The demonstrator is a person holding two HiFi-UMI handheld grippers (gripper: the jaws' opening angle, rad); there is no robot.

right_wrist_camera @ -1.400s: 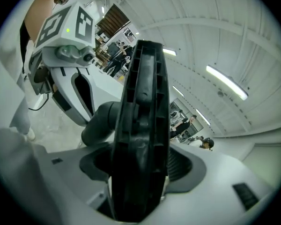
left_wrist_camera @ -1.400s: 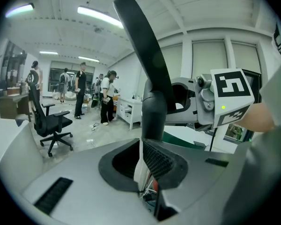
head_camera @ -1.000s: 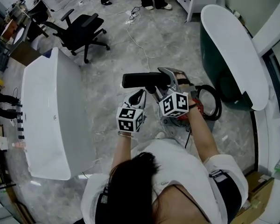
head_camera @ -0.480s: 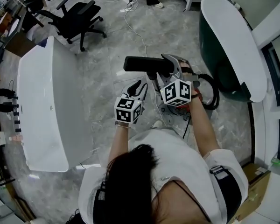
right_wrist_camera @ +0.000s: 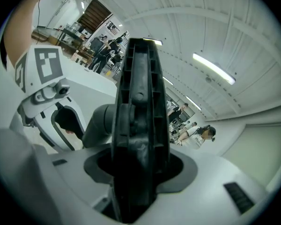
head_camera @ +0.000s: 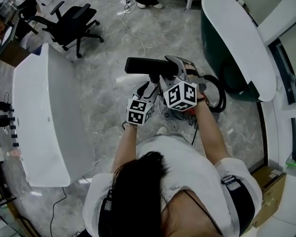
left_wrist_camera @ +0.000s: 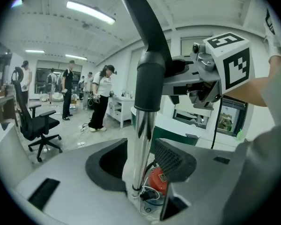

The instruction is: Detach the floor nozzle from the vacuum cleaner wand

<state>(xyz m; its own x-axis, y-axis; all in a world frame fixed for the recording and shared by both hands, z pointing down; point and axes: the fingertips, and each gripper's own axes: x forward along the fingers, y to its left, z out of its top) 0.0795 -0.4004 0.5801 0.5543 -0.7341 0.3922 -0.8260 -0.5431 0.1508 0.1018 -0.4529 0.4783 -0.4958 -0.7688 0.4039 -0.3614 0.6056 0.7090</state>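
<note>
**— Left gripper (left_wrist_camera: 141, 162), what's it got hold of?**

— Nothing at all. Its jaws have just been opening and now stand wide. The chrome wand (left_wrist_camera: 144, 125) rises upright between them, and neither pad presses on it.

**— And the right gripper (right_wrist_camera: 138, 175)?**

— That one's clamped on the black floor nozzle (right_wrist_camera: 139, 102). Its jaws are part way apart, with a pad against each side of the ribbed body.

**— So where's the nozzle?**

— Up at the top end of the wand, well off the floor, lying crosswise in front of the person. A black collar caps the chrome tube and a black neck rises from it. I can't tell from where I stand whether the joint has come loose.

**— What else is round the wand?**

— The biggest thing is the long white table (head_camera: 37, 117), well to the left of it. Next is the dark green cabinet (head_camera: 222, 58) with a white oval top, off to its right. A black office chair (head_camera: 71, 26) stands beyond it, to the left. A looped black hose (head_camera: 218, 95) lies on the floor just right of it. Smallest is the red vacuum body (left_wrist_camera: 157, 182), down at the wand's foot, with white wires beside it
</note>
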